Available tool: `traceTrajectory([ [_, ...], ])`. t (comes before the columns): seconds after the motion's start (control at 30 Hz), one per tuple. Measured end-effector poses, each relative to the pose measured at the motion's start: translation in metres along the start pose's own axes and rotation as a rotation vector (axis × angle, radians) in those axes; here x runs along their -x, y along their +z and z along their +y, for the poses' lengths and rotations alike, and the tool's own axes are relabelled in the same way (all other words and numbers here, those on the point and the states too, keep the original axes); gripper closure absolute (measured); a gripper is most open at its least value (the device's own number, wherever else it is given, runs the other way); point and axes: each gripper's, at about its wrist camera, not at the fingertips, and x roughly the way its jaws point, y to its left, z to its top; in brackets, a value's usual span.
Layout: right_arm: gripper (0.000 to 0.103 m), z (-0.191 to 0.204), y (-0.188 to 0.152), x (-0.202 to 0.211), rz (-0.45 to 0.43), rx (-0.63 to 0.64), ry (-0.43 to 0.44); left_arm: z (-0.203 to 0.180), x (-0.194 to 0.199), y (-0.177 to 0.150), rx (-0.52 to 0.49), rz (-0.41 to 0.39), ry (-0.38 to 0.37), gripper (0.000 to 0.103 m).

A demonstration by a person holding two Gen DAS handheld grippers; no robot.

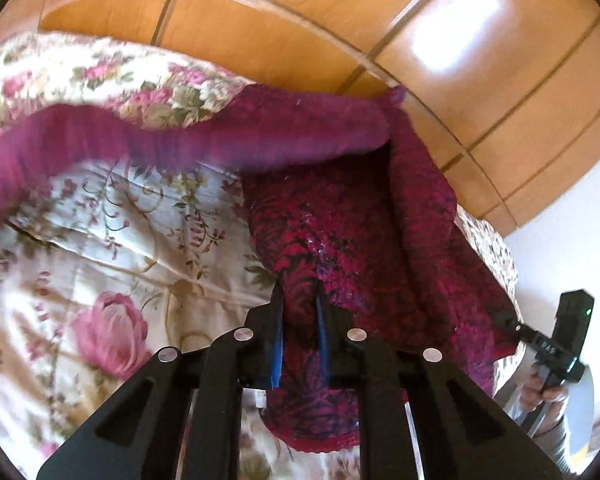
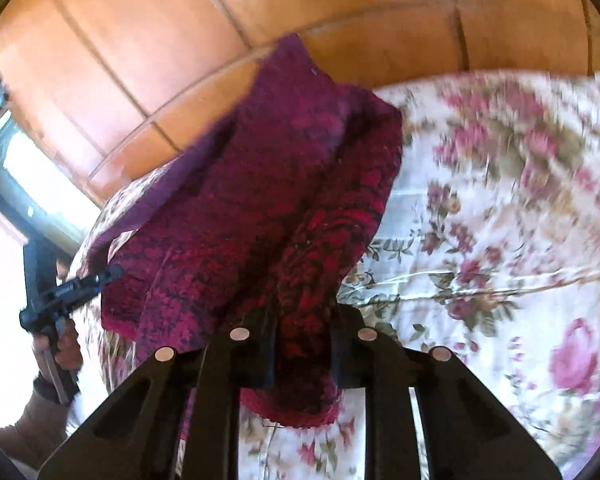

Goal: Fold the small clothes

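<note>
Garment (image 1: pixel 340 240) edge between both tools, aloft.

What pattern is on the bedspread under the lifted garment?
Pink roses and green leaves on cream bedspread, clearest in the left wrist view, beneath the magenta knitted garment.

Magenta knit garment (image 1: pixel 340 240), held aloft

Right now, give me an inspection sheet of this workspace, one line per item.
Surface: floral bedspread, rumpled.
Job's things: magenta knit garment, lifted off the bed, hanging between both grippers.
Clutter: nothing seen.
Grippers: left hand-held gripper shut on one garment edge; right hand-held gripper shut on another.
Cables: nothing seen.
Surroundings: glossy wooden panelled wall behind the bed; bright window at the left of the right wrist view.
</note>
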Motion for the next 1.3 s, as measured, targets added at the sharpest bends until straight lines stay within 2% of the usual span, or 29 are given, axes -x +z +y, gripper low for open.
traceTrajectory([
  [0.17, 0.086, 0.004, -0.042, 0.033, 0.038, 0.021, -0.018, -0.01, 0.036, -0.037, -0.073, 0.042, 0.036, 0.091],
  [0.3, 0.085, -0.009, -0.094, 0.029, 0.131, -0.05, -0.026, -0.005, 0.03, -0.081, -0.105, 0.128, 0.081, 0.091],
  [0.37, 0.082, -0.014, -0.107, 0.024, 0.15, -0.071, -0.044, -0.004, 0.023, -0.098, -0.13, 0.139, 0.137, 0.088],
  [0.43, 0.063, -0.026, -0.114, 0.027, 0.133, -0.133, -0.08, -0.001, 0.019, -0.102, -0.132, 0.137, 0.158, 0.088],
  [0.47, 0.045, -0.027, -0.115, 0.031, 0.11, -0.155, -0.087, 0.0, 0.022, -0.103, -0.124, 0.13, 0.156, 0.084],
  [0.5, 0.044, -0.026, -0.114, 0.04, 0.075, -0.163, -0.077, 0.001, 0.025, -0.101, -0.112, 0.124, 0.151, 0.08],
  [0.57, 0.045, -0.019, -0.111, 0.048, 0.049, -0.152, -0.049, 0.0, 0.035, -0.097, -0.106, 0.081, 0.162, 0.08],
  [0.67, 0.044, 0.017, -0.109, 0.046, 0.055, -0.083, 0.011, -0.003, 0.046, -0.088, -0.099, 0.026, 0.168, 0.08],
  [0.73, 0.036, 0.048, -0.108, 0.036, 0.059, -0.017, 0.019, -0.009, 0.051, -0.089, -0.111, 0.008, 0.181, 0.08],
  [0.77, 0.023, 0.061, -0.108, 0.03, 0.063, 0.008, 0.02, -0.014, 0.049, -0.09, -0.116, 0.006, 0.182, 0.08],
  [0.87, 0.012, 0.106, -0.114, 0.0, 0.081, 0.08, 0.041, -0.024, 0.036, -0.088, -0.128, 0.017, 0.163, 0.08],
  [0.93, 0.01, 0.129, -0.122, -0.03, 0.129, 0.164, -0.061, -0.029, 0.029, -0.089, -0.138, 0.022, 0.155, 0.08],
  [0.97, 0.013, 0.131, -0.122, -0.041, 0.142, 0.189, -0.087, -0.032, 0.026, -0.09, -0.143, 0.027, 0.148, 0.08],
  [1.0, 0.036, 0.135, -0.127, -0.052, 0.168, 0.235, -0.137, -0.033, 0.023, -0.092, -0.146, 0.028, 0.142, 0.08],
  [1.03, 0.042, 0.134, -0.127, -0.054, 0.173, 0.248, -0.15, -0.033, 0.022, -0.093, -0.149, 0.027, 0.137, 0.08],
  [1.07, 0.05, 0.133, -0.127, -0.051, 0.167, 0.249, -0.135, -0.035, 0.02, -0.094, -0.155, 0.029, 0.128, 0.08],
  [1.1, 0.064, 0.13, -0.124, -0.043, 0.161, 0.251, -0.115, -0.036, 0.018, -0.094, -0.162, 0.032, 0.122, 0.08],
  [1.17, 0.084, 0.12, -0.119, -0.026, 0.158, 0.242, -0.098, -0.038, 0.014, -0.097, -0.178, 0.037, 0.121, 0.08],
  [1.2, 0.086, 0.109, -0.113, -0.014, 0.158, 0.205, -0.058, -0.039, 0.011, -0.097, -0.183, 0.041, 0.121, 0.08],
  [1.23, 0.088, 0.107, -0.109, -0.005, 0.147, 0.198, -0.06, -0.039, 0.009, -0.097, -0.187, 0.047, 0.118, 0.08],
  [1.3, 0.09, 0.097, -0.098, 0.014, 0.115, 0.229, -0.143, -0.037, 0.002, -0.097, -0.188, 0.066, 0.118, 0.08],
])
